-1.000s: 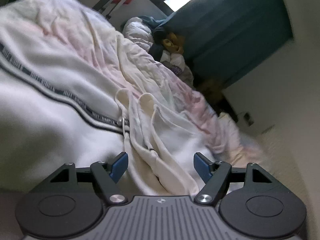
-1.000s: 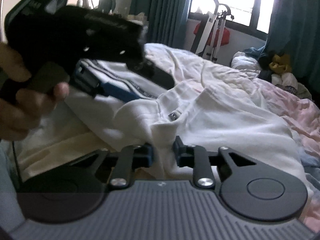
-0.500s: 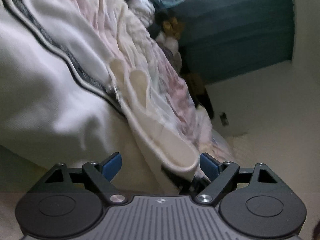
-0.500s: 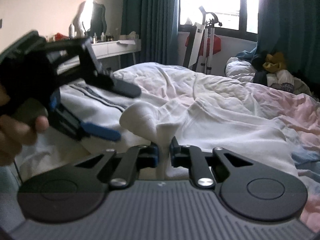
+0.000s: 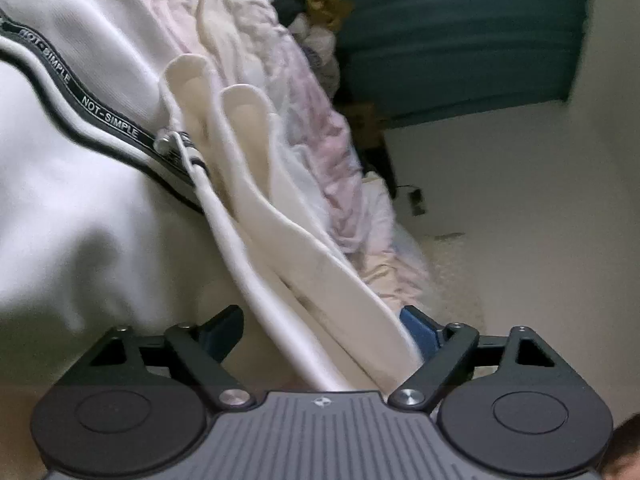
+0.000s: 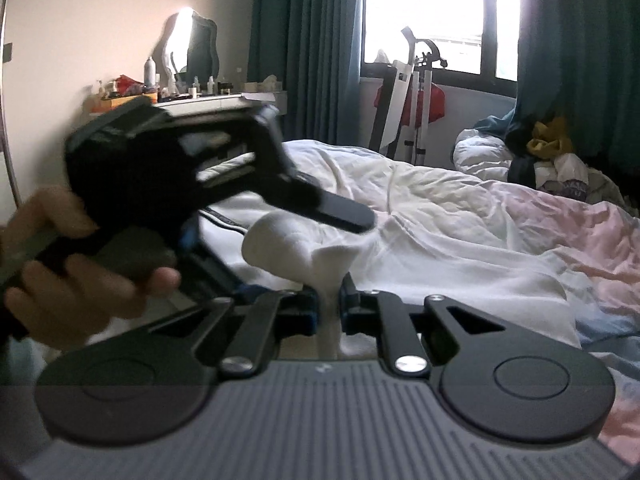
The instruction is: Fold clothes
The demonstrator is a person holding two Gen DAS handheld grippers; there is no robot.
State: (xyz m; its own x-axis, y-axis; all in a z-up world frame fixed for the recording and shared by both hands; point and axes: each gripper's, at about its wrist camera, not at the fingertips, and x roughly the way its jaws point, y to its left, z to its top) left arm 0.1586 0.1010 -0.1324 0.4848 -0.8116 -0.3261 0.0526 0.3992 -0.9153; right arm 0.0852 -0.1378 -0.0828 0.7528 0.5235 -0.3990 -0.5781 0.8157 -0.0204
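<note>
White zip jacket (image 5: 80, 208) on the bed, R pinching, L spread.
R gripper (image 6: 329, 312) is pinched on a raised fold of the fabric; L gripper (image 5: 320, 322) is wide apart w/ the cream hem edges (image 5: 304, 264) running between its fingers, not clamped. Cloth looks soft, light, floppy, so it'll sag and slip; best grabbed at the hem or zip tape (image 5: 104, 120), the firmer bits.

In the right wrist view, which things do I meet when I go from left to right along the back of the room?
Mirror → dressing table → teal curtain → white exercise machine → pile of clothes.
</note>
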